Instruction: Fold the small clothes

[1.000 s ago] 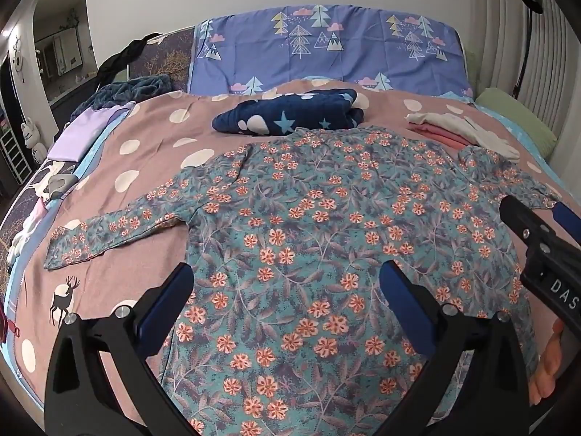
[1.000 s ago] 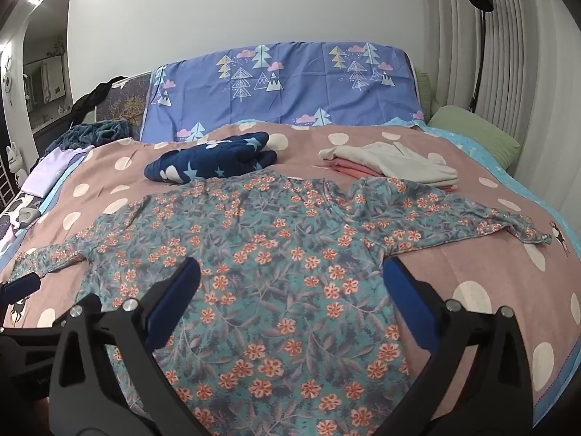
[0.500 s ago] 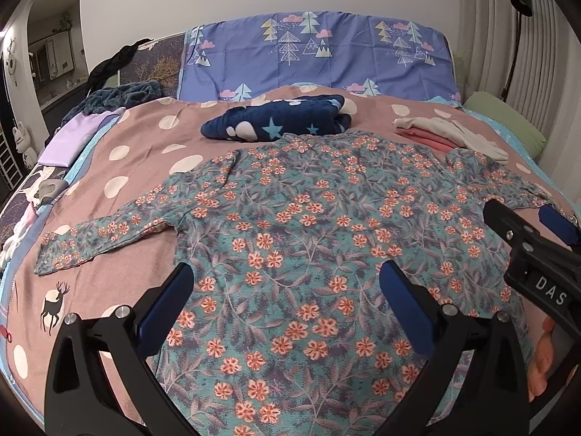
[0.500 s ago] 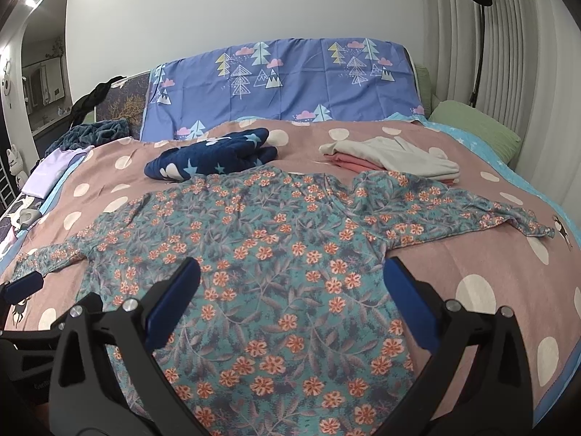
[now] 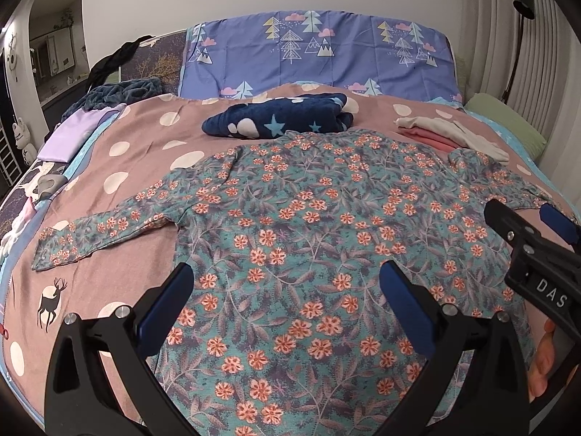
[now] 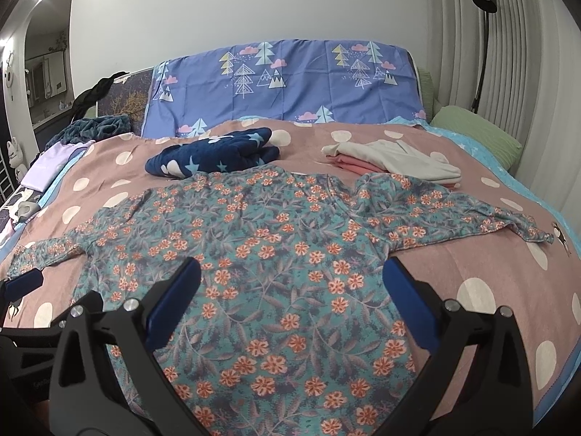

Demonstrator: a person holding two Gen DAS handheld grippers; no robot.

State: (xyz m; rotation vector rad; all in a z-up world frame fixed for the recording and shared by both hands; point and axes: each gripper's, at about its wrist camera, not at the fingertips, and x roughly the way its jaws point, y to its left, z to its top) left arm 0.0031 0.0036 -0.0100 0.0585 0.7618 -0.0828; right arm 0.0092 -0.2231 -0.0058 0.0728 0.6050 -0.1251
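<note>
Left wrist view: your left hand-held gripper (image 5: 287,283) is spread wide above the floral shirt (image 5: 308,225), lying flat on the bed (image 5: 120,152)

Right wrist view: your right hand-held gripper (image 6: 292,278) is spread too, gripping nothing, over the shirt's lower half, sleeves out

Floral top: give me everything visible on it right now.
The floral top is a long-sleeved teal garment printed with orange flowers and grey-purple leaves, in what looks like thin soft fabric. It lies spread flat and unfolded on the pink dotted bedspread, both sleeves stretched outward, the right one rumpled at the cuff. Its neckline reaches the folded navy star blanket. Both grippers are open above its lower part, gripping nothing.
</note>
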